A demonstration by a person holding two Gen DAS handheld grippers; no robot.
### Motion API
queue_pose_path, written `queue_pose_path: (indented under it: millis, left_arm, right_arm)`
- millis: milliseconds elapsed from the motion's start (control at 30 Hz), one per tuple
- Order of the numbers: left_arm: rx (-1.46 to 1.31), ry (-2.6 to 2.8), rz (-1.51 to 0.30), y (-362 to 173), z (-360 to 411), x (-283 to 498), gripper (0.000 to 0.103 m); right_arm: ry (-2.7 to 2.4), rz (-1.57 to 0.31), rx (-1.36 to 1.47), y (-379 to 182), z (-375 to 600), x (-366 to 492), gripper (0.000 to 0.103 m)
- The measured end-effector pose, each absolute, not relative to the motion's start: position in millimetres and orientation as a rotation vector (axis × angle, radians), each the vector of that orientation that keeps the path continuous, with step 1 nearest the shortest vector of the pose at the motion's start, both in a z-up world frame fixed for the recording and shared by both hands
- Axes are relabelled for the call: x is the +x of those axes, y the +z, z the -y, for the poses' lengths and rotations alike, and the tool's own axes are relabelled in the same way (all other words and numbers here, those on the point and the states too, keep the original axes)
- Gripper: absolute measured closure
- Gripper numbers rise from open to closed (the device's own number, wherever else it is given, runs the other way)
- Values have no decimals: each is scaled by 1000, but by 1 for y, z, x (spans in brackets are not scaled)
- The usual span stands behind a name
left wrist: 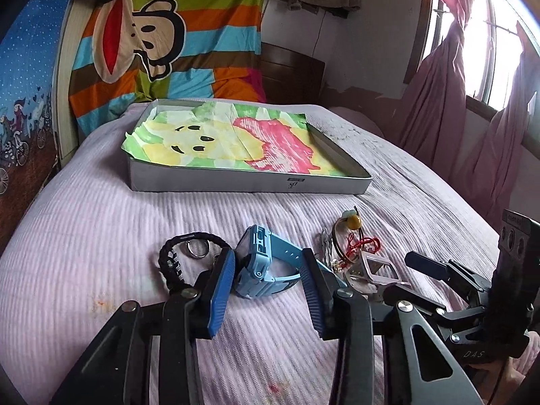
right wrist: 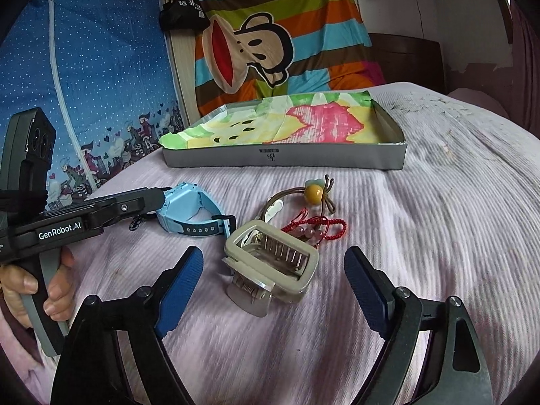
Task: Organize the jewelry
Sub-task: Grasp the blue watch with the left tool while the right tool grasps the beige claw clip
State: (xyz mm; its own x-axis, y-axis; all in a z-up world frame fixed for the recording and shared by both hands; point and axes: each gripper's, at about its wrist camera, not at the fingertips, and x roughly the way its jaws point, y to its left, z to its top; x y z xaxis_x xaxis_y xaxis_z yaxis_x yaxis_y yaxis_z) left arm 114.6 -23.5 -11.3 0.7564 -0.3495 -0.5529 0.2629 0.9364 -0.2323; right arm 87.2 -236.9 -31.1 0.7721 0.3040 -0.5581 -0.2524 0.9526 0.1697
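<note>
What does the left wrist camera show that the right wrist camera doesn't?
Only the left wrist view shows the black braided bracelet and silver ring, plus the window. Only the right wrist view shows the hand holding the left gripper. Both show the blue watch, beige hair claw, red cord bracelet, hair tie and tray.

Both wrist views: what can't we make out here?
- Black braided bracelet: left view, near end behind the left gripper finger; hidden in right view.
- Beige hair claw: left view, partly behind the finger linkage.
- Tray label: too small in both.
- Blue watch face: turned away in both.
</note>
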Motion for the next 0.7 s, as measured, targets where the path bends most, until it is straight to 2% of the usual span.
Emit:
queue_pose_path:
  millis: [167, 300, 433, 467, 600, 700]
  left_arm:
    - [-104, -316, -700, -17, 33, 128, 66]
    - [-87, -297, -737, -20, 35, 134, 71]
    - [-85, -282, -747, -20, 34, 138, 77]
    - [-84, -274, -750, -19, 34, 139, 79]
    - [-91, -258, -748, -18, 33, 139, 83]
    - [-71, -239, -729, -17, 34, 133, 84]
  right_arm:
    - [318, -670, 88, -41, 233, 96, 26]
    - [329, -692, 84, -45, 230, 102, 30]
    - [342, -702, 83, -47, 227, 105, 40]
    - [345, -705, 85, -48, 228, 105, 47]
    - [345, -694, 105, -47, 231, 103, 48]
    - [350, -679, 127, -45, 234, 101, 56]
